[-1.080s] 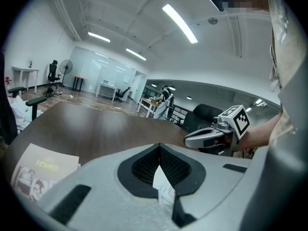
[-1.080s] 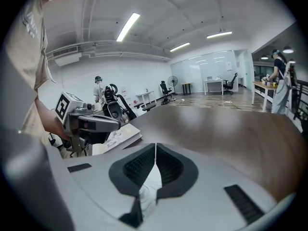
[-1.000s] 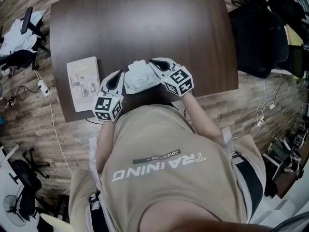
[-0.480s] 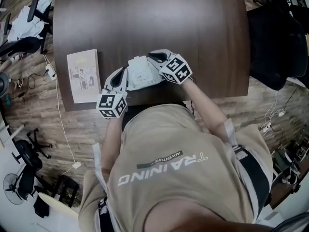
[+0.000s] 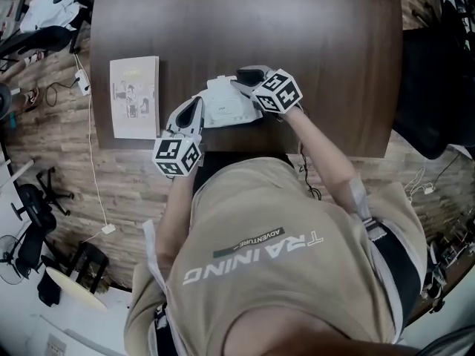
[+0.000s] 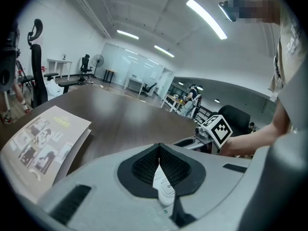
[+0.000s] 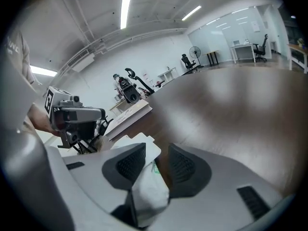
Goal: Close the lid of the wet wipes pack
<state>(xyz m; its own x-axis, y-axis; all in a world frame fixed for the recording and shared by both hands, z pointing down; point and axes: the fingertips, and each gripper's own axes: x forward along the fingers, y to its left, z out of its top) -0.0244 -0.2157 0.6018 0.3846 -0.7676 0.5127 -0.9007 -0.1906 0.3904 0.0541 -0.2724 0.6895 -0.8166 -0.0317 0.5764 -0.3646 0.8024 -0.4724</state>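
1. The wet wipes pack (image 5: 226,104) lay flat on the dark wooden table (image 5: 297,28), close to the edge nearest the person.
2. The left gripper (image 6: 159,165) was at the pack's left near corner. Its jaws were clamped on a thin white edge of the pack, and the dark pads met just above it.
3. The right gripper (image 7: 156,165) was at the pack's right far end. Its jaws were apart and opening, with the pack's white end between them. That end sat against the left pad, and a gap showed beside the right pad.
4. A booklet (image 5: 134,97) with a pale illustrated cover lay flat, well to the left of the pack.
5. From above, I could not tell whether the pack's lid was up or down.
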